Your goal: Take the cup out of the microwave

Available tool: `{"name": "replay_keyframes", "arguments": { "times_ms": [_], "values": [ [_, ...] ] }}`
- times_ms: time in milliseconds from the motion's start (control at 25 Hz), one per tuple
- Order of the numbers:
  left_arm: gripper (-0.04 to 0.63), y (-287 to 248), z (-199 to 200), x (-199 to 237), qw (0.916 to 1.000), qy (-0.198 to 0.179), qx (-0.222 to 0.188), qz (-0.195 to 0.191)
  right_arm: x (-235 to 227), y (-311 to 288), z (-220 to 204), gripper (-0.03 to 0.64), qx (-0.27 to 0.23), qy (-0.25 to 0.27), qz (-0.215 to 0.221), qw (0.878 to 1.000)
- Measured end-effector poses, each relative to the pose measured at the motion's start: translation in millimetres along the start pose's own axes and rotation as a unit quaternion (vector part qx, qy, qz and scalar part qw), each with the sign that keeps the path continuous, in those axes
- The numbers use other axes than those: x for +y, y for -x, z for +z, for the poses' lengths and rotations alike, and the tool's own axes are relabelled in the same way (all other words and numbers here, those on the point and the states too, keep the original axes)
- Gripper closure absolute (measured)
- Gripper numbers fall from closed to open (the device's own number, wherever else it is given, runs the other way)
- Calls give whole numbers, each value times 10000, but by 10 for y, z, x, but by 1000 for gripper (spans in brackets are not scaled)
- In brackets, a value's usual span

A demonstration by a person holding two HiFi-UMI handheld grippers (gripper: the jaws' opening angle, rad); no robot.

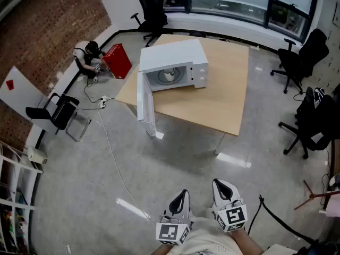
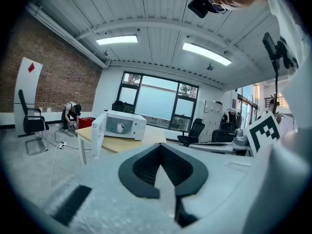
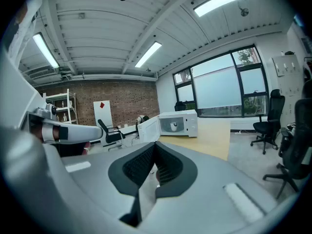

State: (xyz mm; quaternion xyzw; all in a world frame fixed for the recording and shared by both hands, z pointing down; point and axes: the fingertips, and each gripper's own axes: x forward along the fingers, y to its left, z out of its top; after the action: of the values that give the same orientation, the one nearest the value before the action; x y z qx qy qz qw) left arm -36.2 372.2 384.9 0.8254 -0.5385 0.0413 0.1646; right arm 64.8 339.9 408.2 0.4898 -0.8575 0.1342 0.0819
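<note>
Both hand-held grippers are carried side by side, low in the head view and well apart from the table. The left hand-held gripper [image 1: 184, 193] is clenched: in the left gripper view its jaws are brought together at the tips and nothing is caught between them. The right hand-held gripper [image 1: 221, 183] is likewise clenched on nothing, its ribbed pads being seen to meet in the right gripper view.

A grey polished floor [image 1: 175, 163] is spread between the two hand-held grippers and the table [image 1: 218, 102], which is set well ahead of both. Black office chairs [image 1: 300, 62] are placed ahead and to the right of the right hand-held gripper, and a metal-framed chair [image 1: 61, 113] is placed far to the left of the left hand-held gripper.

A white microwave [image 1: 172, 57] is stood on the far left part of the table, ahead of the left hand-held gripper and slightly to its left. Its door [image 1: 144, 102] is swung fully open toward the hand-held grippers and is hung out past the table's near edge.

A person [image 1: 87, 57] is crouched on the floor beyond the table, far ahead and to the left of the left hand-held gripper, just beside a red box [image 1: 118, 61].

The cup [image 1: 169, 76], white and upright, is seen inside the open microwave, well ahead of both hand-held grippers and touched by neither.
</note>
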Motion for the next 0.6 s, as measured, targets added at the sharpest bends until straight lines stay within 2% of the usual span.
{"name": "replay_keyframes", "arguments": {
  "times_ms": [280, 480, 600],
  "values": [
    [595, -97, 58, 122, 10000, -27, 26, -69, 3, -142, 28, 610, -9, -56, -122, 9999],
    [595, -97, 90, 225, 9999, -52, 35, -141, 47, -219, 107, 609, -229, -330, -58, 9992],
    [595, -62, 148, 370, 9998, -51, 43, -165, 73, -310, 152, 609, -258, -417, -190, 9986]
  ]
}}
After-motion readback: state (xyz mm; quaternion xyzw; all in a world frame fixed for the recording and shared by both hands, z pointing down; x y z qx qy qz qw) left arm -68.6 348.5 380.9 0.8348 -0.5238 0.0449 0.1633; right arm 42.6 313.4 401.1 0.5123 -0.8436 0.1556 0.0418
